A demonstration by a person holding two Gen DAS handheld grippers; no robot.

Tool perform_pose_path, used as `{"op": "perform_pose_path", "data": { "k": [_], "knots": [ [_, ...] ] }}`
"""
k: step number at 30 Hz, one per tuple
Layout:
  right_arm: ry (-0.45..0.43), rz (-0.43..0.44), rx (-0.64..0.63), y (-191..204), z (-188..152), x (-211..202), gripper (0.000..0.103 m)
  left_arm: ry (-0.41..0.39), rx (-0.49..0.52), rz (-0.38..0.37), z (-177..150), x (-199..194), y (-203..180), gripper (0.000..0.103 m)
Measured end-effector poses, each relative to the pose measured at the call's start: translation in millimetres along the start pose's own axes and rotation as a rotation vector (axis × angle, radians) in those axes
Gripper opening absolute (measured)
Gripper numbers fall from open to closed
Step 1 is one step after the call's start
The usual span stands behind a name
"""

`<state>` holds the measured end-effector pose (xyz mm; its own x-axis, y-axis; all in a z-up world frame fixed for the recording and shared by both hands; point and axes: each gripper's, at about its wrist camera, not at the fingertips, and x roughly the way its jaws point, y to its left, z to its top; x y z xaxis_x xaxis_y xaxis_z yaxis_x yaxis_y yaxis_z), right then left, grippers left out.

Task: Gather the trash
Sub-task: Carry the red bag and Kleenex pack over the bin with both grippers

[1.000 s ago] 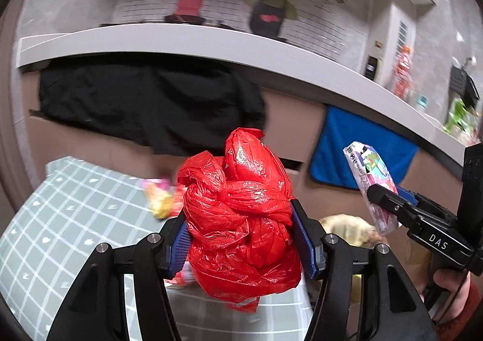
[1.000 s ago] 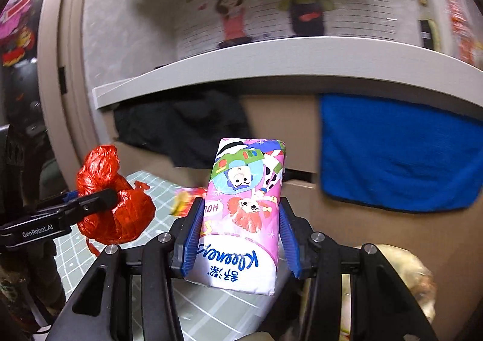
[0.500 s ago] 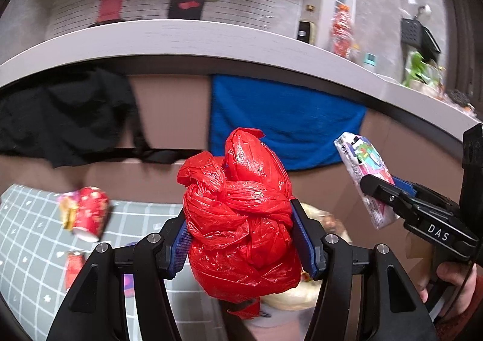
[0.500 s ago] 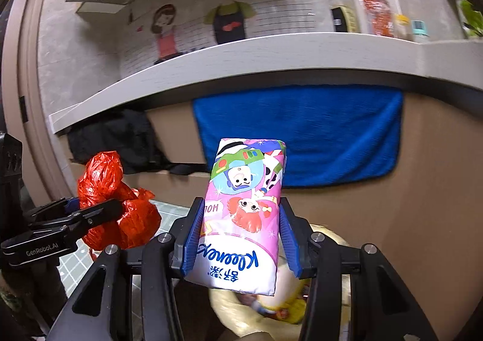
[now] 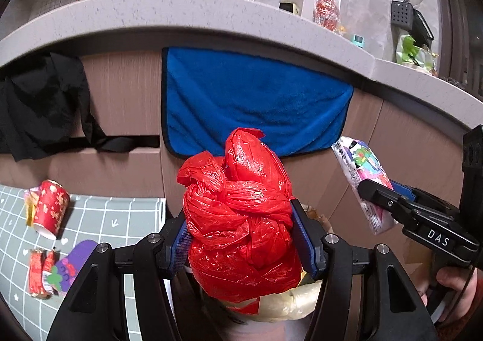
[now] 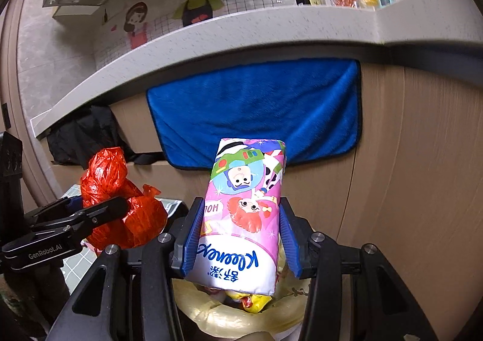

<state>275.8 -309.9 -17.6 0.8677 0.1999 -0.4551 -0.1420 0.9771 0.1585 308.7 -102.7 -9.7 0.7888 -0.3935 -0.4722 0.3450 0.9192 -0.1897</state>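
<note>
My left gripper (image 5: 243, 238) is shut on a knotted red plastic bag (image 5: 241, 214), which also shows in the right wrist view (image 6: 117, 205). My right gripper (image 6: 240, 238) is shut on a pink Kleenex tissue pack (image 6: 244, 208), which also shows in the left wrist view (image 5: 362, 181). Both are held above a bin lined with a pale yellow bag (image 6: 217, 313) that has wrappers inside; its rim shows under the red bag (image 5: 289, 304). On the grey grid mat (image 5: 126, 220) lie a red paper cup (image 5: 49, 208), red wrappers (image 5: 37, 274) and a purple wrapper (image 5: 72, 265).
A blue towel (image 5: 253, 105) and a black cloth (image 5: 39, 108) hang on brown cabinet fronts under a grey counter (image 5: 211, 11). Bottles (image 5: 326, 5) stand on the counter. The bin stands just right of the mat's edge.
Both grippers have swung right, away from the mat toward the bin, each still holding its item. The blue towel is now straight ahead and the bin's contents show below.
</note>
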Motion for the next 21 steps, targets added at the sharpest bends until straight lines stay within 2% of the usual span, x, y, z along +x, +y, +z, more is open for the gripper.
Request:
{"op": "perform_pose_path", "data": {
  "k": [21],
  "knots": [
    [0.087,0.014,0.05,-21,-23,43,0.045,0.089,-0.011,-0.004,-17,46,5,0.06]
  ]
}}
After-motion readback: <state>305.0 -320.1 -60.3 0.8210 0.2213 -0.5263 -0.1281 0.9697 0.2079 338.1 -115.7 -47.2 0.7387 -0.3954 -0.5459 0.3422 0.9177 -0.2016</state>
